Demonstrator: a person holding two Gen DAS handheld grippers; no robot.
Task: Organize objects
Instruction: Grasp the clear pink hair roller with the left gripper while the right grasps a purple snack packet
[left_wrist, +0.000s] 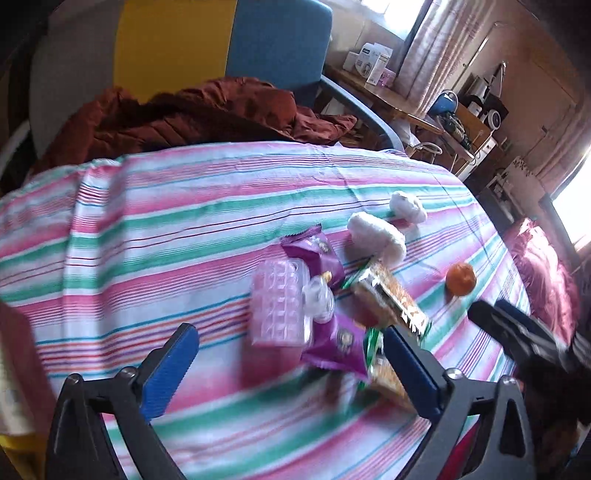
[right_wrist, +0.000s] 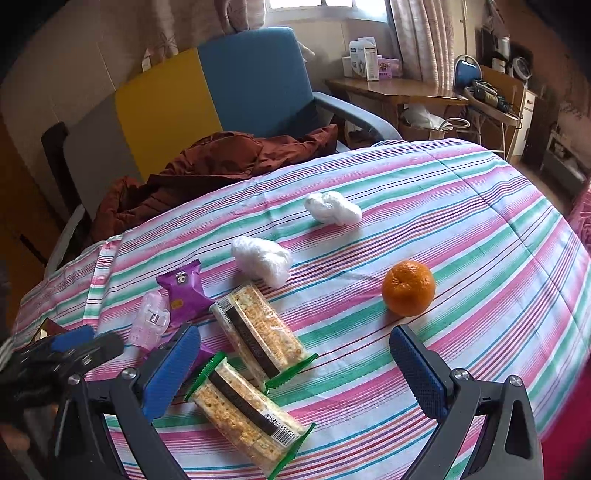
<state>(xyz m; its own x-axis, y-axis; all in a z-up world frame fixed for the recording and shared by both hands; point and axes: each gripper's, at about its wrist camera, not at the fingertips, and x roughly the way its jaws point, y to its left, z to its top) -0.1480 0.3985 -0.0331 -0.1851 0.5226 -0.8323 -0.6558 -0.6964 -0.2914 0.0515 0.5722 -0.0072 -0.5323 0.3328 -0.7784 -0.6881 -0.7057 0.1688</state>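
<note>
From the left wrist we see our left gripper (left_wrist: 290, 363) spread wide and grasping nothing, hovering over the striped cloth (left_wrist: 147, 229) that covers the worktop; a pink clear box (left_wrist: 277, 308) and two purple packets (left_wrist: 320, 254) lie between its fingers (this view is blurred), with the orange (left_wrist: 460, 279) farther right. From the right wrist, our right gripper (right_wrist: 295, 369) is likewise released and empty, two cracker packs (right_wrist: 258, 334) lying between its fingers, the orange (right_wrist: 408, 287) just ahead, two white wads (right_wrist: 261, 260) beyond, well apart.
</note>
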